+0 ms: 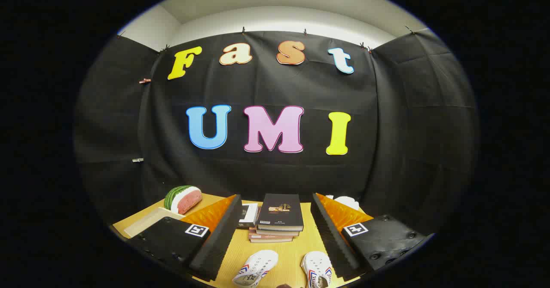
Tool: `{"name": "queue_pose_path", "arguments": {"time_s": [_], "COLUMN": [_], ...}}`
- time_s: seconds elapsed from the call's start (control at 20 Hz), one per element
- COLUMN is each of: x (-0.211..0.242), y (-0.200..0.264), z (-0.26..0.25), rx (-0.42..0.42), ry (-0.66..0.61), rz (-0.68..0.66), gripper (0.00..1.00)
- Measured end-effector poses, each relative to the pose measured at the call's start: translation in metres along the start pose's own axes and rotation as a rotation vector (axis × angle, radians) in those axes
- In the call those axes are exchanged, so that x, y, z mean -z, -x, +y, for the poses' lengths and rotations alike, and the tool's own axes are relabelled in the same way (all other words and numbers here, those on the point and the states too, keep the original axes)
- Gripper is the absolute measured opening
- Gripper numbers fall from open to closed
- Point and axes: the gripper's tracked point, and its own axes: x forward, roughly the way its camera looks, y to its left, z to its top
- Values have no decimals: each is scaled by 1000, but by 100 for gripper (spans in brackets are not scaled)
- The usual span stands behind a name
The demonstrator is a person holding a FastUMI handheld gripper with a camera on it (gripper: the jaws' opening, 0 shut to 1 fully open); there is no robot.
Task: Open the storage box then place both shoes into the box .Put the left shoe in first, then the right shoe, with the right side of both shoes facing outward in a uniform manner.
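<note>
Shoes, a white pair [255, 268] [317, 269], lie side by side on the worktop [292, 247] just in front of a stack of books [277, 219], between the spread, empty fingers of the hand-held gripper [277, 240], a watermelon slice [183, 198] left of the books.

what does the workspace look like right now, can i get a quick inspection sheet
surface: wooden table, light tone
job's things: left white shoe and right white shoe lie apart between the tool's fingers; storage box nothing seen
clutter: stack of books beyond the shoes; watermelon slice model on a wooden board; white object behind the right finger, unclear
grippers: tool open, fingers spread, holding nothing
cables: nothing seen
surroundings: black cloth wall
</note>
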Motion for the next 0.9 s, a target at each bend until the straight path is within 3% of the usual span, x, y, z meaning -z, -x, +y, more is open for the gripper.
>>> {"name": "queue_pose_path", "arguments": {"time_s": [0.9], "x": [-4], "y": [4], "z": [49], "rx": [107], "ry": [56], "rz": [4], "gripper": [97]}}
